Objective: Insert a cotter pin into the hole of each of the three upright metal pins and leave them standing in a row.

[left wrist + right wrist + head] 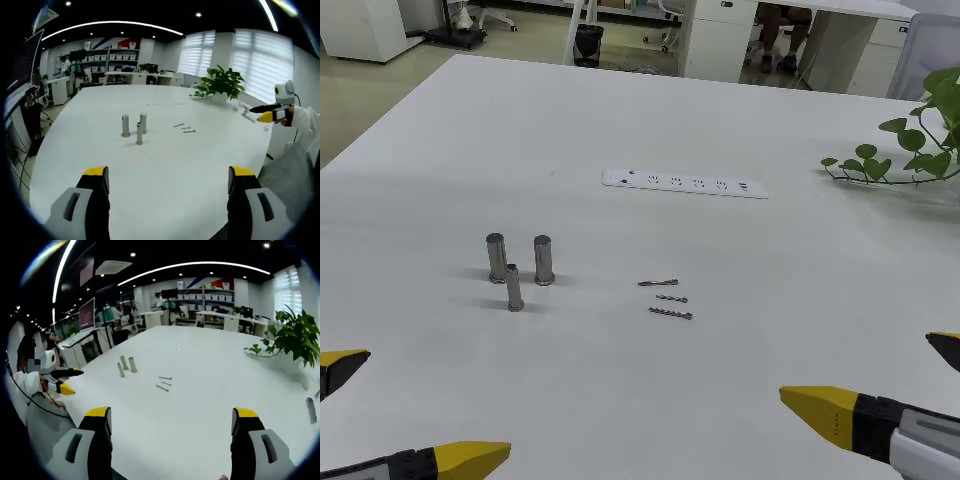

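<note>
Three metal pins (513, 287) stand clustered on the surface (620, 390), three cotter pins (671, 298) lie loose just beside them, none inserted, so every insertion looks undone, with left claw (168, 172) and right claw (171, 412) gaping empty, well short of them

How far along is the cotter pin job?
Nothing done yet. The three metal pins stand upright in a loose cluster, not a row, none with a cotter pin through it. All three cotter pins lie loose on the table to their right. In hand: nothing; the left gripper and right gripper are open and empty, short of the parts. Left: three insertions, then lining up.
</note>
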### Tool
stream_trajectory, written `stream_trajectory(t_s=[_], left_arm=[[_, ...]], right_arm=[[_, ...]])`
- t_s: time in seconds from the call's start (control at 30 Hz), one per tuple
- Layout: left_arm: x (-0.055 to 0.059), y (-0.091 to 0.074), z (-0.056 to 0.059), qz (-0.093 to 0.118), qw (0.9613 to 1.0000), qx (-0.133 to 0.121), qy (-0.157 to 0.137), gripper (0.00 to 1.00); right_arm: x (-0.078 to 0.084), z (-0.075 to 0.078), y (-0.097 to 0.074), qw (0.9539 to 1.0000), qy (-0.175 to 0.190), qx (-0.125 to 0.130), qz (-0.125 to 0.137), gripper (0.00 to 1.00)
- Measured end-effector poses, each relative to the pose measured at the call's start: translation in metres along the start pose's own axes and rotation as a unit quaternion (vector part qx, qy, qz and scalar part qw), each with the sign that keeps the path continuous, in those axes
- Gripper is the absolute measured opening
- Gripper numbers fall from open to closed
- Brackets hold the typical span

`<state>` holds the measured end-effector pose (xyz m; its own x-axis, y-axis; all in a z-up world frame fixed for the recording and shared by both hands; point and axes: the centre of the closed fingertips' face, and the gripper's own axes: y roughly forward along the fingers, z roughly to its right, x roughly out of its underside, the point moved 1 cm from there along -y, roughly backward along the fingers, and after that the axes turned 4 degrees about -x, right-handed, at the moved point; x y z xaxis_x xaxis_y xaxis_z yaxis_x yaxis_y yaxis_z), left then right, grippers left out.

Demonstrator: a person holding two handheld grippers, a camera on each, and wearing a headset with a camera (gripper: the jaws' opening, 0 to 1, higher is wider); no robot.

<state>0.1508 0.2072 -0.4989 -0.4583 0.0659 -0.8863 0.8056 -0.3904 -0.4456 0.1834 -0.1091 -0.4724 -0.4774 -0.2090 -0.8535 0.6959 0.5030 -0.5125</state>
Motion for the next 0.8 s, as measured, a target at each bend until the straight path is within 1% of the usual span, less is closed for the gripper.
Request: stream_trajectory(t_s=[0.07, 0.17, 0.27, 0.33, 0.43, 0.6, 0.8], left_arm=[[0.002, 0.0, -0.002, -0.003, 1.0, -0.006, 0.001, 0.94], [0.01, 0.002, -0.005, -0.02, 0.9997, -0.012, 0.007, 0.94], [0.013, 0.002, -0.005, -0.023, 0.9997, -0.012, 0.002, 0.94], [0.014, 0.003, -0.005, -0.023, 0.9996, -0.013, -0.005, 0.94], [0.017, 0.003, -0.005, -0.025, 0.9995, -0.016, -0.004, 0.93], [0.018, 0.002, -0.005, -0.029, 0.9995, -0.013, -0.002, 0.93], [0.014, 0.002, -0.006, -0.03, 0.9995, -0.013, 0.001, 0.93]], right_arm=[[0.0, 0.0, 0.001, 1.0, 0.002, -0.002, 0.0, 0.98], [0.002, 0.001, 0.001, 1.0, 0.006, -0.004, -0.003, 0.98], [0.003, 0.002, 0.001, 0.9999, 0.006, -0.005, -0.008, 0.98], [0.006, 0.001, 0.002, 0.9998, 0.005, -0.01, -0.016, 0.98], [0.008, 0.004, 0.002, 0.9998, 0.005, -0.006, -0.018, 0.98], [0.009, 0.008, 0.001, 0.9997, 0.009, 0.002, -0.021, 0.98], [0.011, 0.009, 0.001, 0.9997, 0.0, 0.0, -0.025, 0.97]])
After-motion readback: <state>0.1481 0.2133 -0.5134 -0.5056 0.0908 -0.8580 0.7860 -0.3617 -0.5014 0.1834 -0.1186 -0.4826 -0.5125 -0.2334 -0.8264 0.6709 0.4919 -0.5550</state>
